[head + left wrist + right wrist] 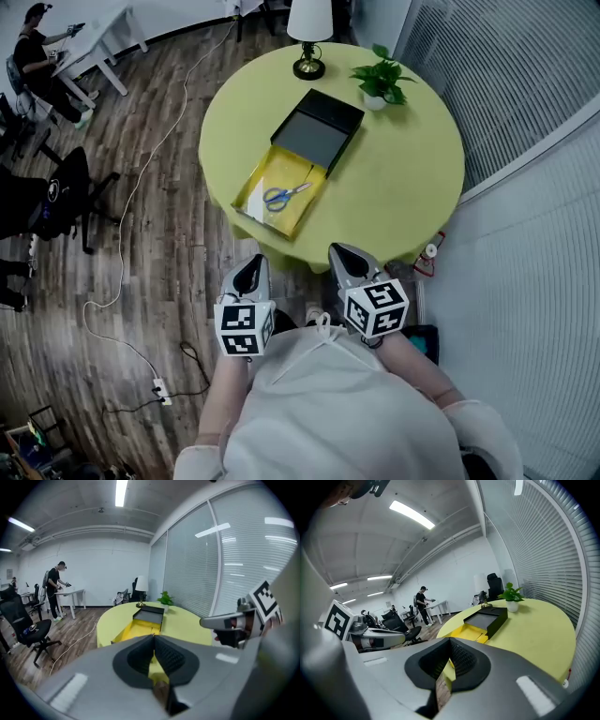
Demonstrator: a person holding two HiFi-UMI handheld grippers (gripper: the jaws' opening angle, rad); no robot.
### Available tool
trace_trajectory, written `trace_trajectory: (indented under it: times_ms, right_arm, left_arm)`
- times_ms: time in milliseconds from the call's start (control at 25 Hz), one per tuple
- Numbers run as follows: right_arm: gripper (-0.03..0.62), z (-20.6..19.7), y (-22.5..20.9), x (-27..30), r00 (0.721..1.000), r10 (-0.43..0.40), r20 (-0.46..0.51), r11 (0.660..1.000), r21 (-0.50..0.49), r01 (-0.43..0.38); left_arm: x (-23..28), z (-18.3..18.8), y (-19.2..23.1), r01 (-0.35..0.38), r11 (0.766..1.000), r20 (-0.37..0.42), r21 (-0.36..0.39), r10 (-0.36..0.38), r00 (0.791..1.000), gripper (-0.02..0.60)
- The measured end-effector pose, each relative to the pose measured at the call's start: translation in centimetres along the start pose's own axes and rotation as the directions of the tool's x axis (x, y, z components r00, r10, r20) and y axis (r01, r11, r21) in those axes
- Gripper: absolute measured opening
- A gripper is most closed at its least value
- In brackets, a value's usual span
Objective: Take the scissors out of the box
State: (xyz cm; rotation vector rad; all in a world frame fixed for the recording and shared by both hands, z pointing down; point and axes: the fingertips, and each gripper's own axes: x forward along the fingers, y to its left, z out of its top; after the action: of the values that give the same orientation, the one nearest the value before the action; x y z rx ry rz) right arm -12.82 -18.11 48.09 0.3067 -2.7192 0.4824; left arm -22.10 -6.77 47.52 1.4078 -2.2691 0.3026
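Blue-handled scissors [284, 195] lie in the open yellow box [251, 180] on the round yellow-green table [403, 178]. The box's black part [319, 131] adjoins it at the far end. Both grippers hang in front of me, short of the table's near edge. My left gripper [251, 266] is shut and empty, as its own view [153, 637] shows, with the yellow box [133, 631] ahead of it. My right gripper [339, 251] is also shut with nothing held [450, 642], and the box [469, 631] lies ahead to its left. The scissors do not show in either gripper view.
A lamp [309, 37] and a potted plant [380, 82] stand at the table's far side. A cable [141, 178] and power strip [161, 389] lie on the wood floor at left, near an office chair [56, 192]. A person [42, 56] stands at a white desk far left. Blinds [525, 84] line the right.
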Motion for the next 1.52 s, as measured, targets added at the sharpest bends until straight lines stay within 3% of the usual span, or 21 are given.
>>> trace_trajectory:
  times_ms: [320, 600, 760, 1000, 1200, 1280, 1520]
  right_arm:
    - [0.0, 1.8, -4.0, 3.2, 0.988, -0.152, 0.01, 0.986, 0.068, 0.151]
    - [0.0, 3.7, -5.5, 7.0, 0.953, -0.302, 0.007, 0.945, 0.134, 0.298]
    - [0.0, 3.1, -6.1, 9.2, 0.929, -0.37, -0.023, 0.913, 0.174, 0.368]
    - [0.0, 2.5, -6.3, 11.5, 0.885, -0.464, -0.036, 0.863, 0.206, 0.46]
    - [0.0, 1.6, -6.4, 12.6, 0.858, -0.511, -0.052, 0.828, 0.239, 0.508]
    - [0.0, 1.1, -6.3, 12.8, 0.846, -0.529, -0.058, 0.811, 0.26, 0.525]
    - [0.0, -0.4, -6.1, 13.1, 0.824, -0.561, -0.077, 0.771, 0.312, 0.555]
  left_arm:
    - [7.8, 3.5, 1.3, 0.16, 0.985, -0.03, 0.06, -0.159, 0.987, 0.006]
    - [13.9, 5.2, 3.5, 0.337, 0.931, -0.143, 0.139, -0.318, 0.937, 0.006]
    - [17.3, 3.2, 4.9, 0.418, 0.89, -0.295, 0.184, -0.355, 0.887, 0.006]
    - [21.2, 1.2, 5.6, 0.52, 0.83, -0.399, 0.201, -0.415, 0.818, 0.006]
    - [24.0, -2.7, 5.1, 0.621, 0.755, -0.561, 0.211, -0.426, 0.709, 0.013]
    - [24.9, -4.2, 4.9, 0.654, 0.726, -0.614, 0.211, -0.423, 0.667, 0.077]
    - [27.0, -6.8, 4.5, 0.696, 0.677, -0.708, 0.24, -0.369, 0.603, 0.124]
